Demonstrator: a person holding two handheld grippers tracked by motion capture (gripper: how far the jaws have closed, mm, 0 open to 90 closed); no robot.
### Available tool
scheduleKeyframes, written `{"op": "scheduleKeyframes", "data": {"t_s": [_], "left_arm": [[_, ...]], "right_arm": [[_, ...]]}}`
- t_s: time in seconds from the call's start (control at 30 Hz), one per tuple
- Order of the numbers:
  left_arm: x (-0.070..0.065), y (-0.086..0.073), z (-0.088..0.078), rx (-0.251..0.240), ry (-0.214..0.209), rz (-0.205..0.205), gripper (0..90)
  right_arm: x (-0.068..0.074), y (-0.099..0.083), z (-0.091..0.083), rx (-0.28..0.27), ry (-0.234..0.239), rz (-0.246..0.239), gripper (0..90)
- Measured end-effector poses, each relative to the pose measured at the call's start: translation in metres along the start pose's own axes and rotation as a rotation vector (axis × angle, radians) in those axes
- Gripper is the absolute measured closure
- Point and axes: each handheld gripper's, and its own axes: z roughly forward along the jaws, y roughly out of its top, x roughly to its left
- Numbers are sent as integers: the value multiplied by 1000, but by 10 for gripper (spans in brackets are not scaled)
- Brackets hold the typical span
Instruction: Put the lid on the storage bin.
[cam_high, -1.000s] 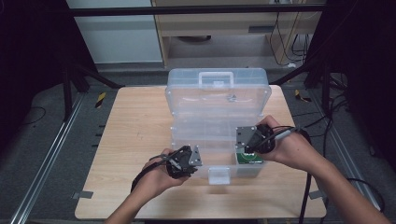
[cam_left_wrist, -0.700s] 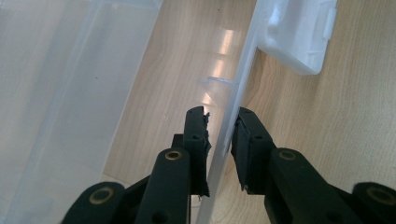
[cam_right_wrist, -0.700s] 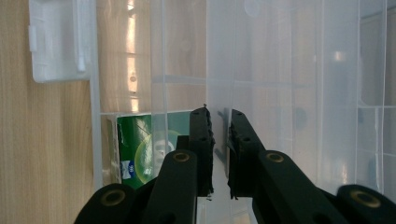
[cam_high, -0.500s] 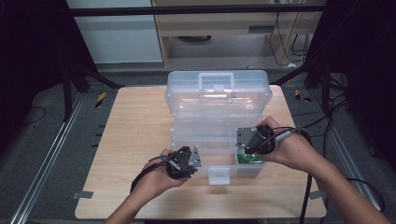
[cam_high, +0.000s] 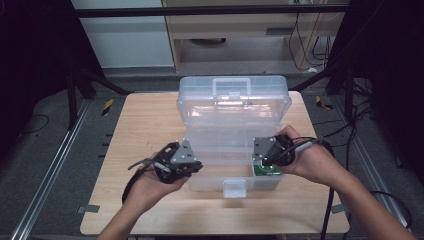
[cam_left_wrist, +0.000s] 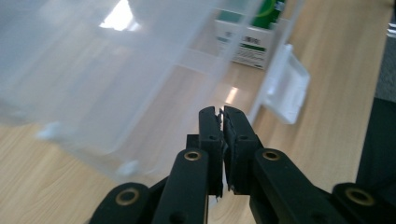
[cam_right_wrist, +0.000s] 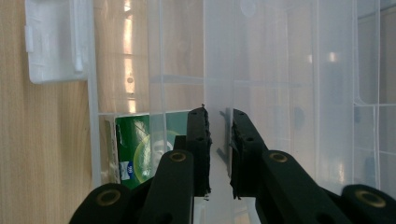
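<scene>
Basically clear plastic box (cam_high: 232, 145) mid-table (cam_high: 125, 125) w/ lid up, left tool (cam_left_wrist: 222, 112) just closed on nothing beside it, right tool (cam_right_wrist: 219, 116) pinching an inner wall.

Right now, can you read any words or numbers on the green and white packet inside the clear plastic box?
Green and white packet inside the clear plastic box: it carries print, but it is too small and blurred to read; no word or number comes out.
White plastic latch on the box: no text.
</scene>
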Motion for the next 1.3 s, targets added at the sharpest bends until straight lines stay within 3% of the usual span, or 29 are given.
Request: {"op": "scheduleKeyframes", "data": {"t_s": [0.13,0.2,0.23,0.5,0.7,1.03,1.3], "left_arm": [[26,-3,-15,-27,26,-95,886],[42,-5,-20,-70,34,-172,894],[47,-5,-21,-76,41,-191,896],[77,6,-22,-65,70,-239,899],[83,14,-17,-91,56,-273,900],[89,11,-21,-122,53,-317,900],[82,4,-20,-122,46,-316,900]], "right_arm": [[1,-1,0,-7,-4,0,797],[2,-1,0,-9,-2,3,797],[2,-1,0,-10,-1,-1,796],[4,-1,1,-7,3,-5,790],[6,0,2,0,0,-11,784],[12,1,3,11,22,-23,798],[19,-1,4,16,31,-16,804]]}}
